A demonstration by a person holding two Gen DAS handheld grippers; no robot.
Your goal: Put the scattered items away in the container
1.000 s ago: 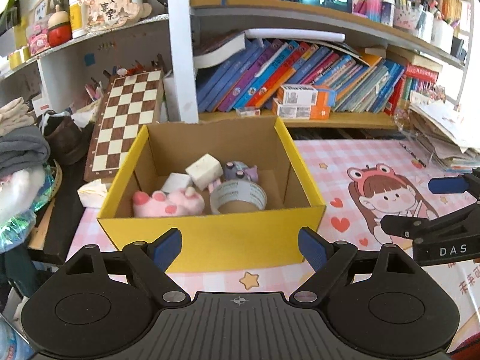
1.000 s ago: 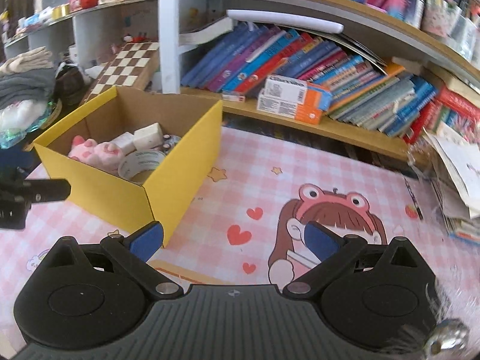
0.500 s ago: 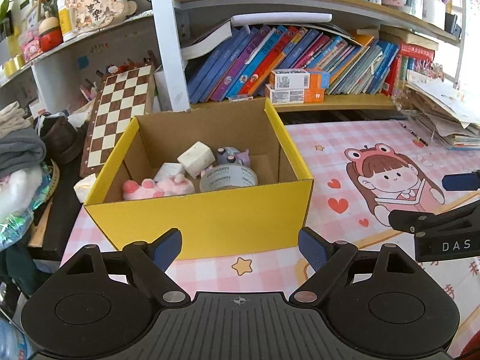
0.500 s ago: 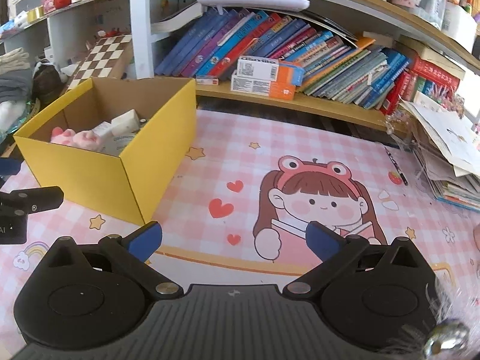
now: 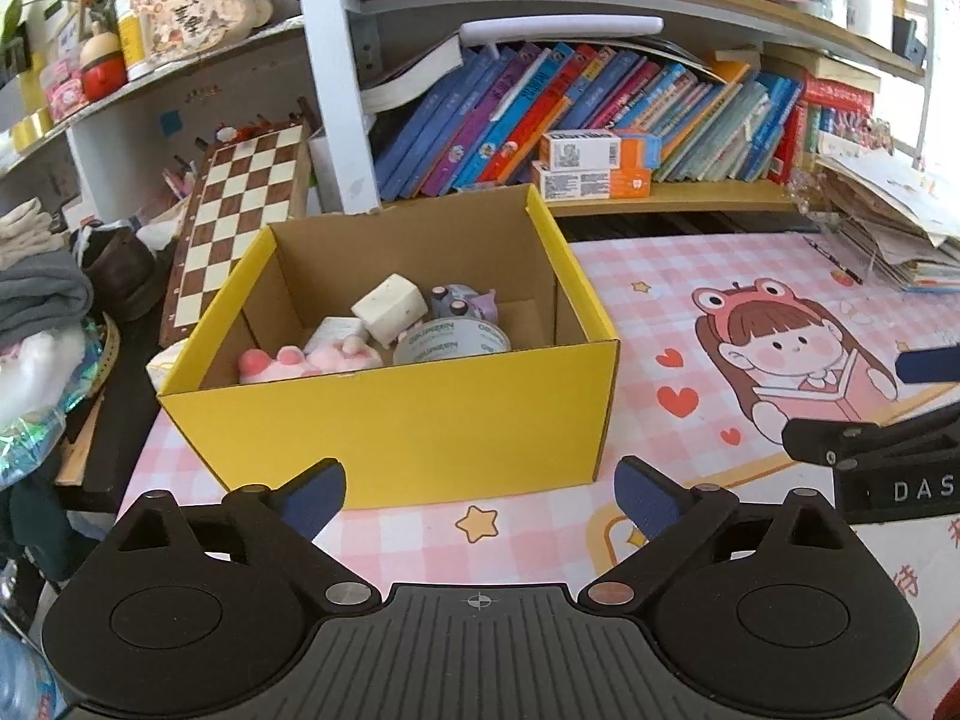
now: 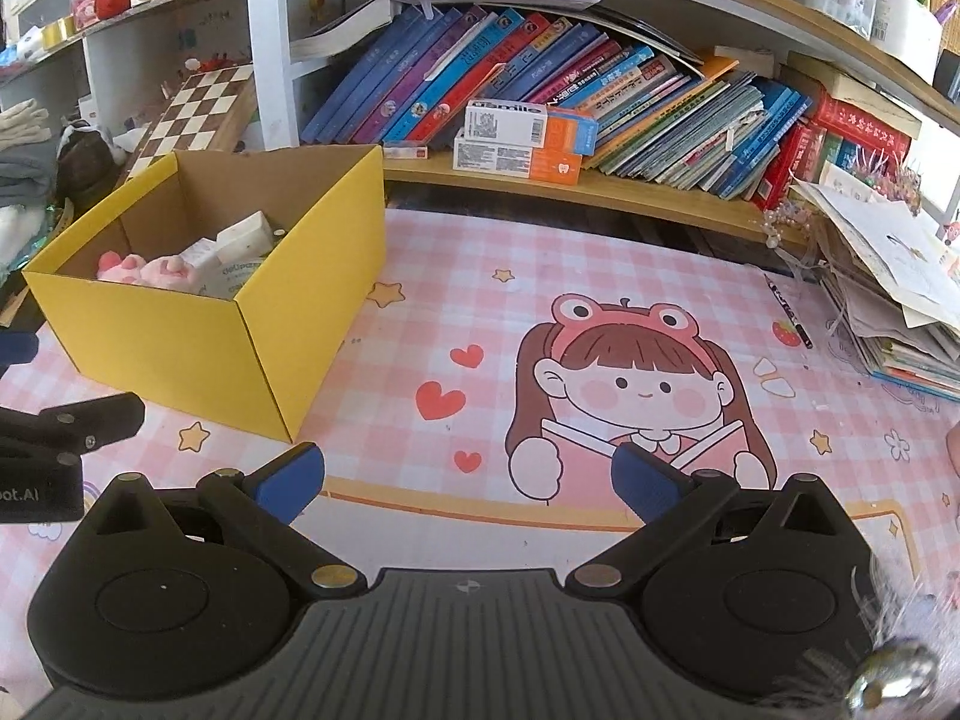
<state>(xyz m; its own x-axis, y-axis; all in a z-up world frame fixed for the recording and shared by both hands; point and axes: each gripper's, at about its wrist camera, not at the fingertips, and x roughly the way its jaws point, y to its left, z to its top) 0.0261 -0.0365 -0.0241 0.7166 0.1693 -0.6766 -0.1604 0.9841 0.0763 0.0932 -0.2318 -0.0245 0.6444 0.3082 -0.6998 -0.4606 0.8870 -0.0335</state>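
A yellow cardboard box (image 5: 420, 426) stands on the pink checked mat (image 5: 660, 312); it also shows in the right wrist view (image 6: 180, 354). Inside lie a pink plush (image 5: 294, 360), a white block (image 5: 390, 306), a roll of tape (image 5: 450, 345) and a purple toy (image 5: 462, 300). My left gripper (image 5: 480, 495) is open and empty, a little in front of the box's near wall. My right gripper (image 6: 468, 483) is open and empty over the mat (image 6: 480, 276), to the right of the box.
A bookshelf with leaning books (image 6: 540, 84) and orange-white cartons (image 6: 522, 138) runs along the back. A chessboard (image 5: 240, 210) leans behind the box. A paper stack (image 6: 888, 276) sits at the right, with a pen (image 6: 789, 312) beside it. Folded clothes (image 5: 36, 300) lie left.
Both grippers have drawn back from the box and risen a little, so the box looks smaller and farther away. Both stay open and empty.
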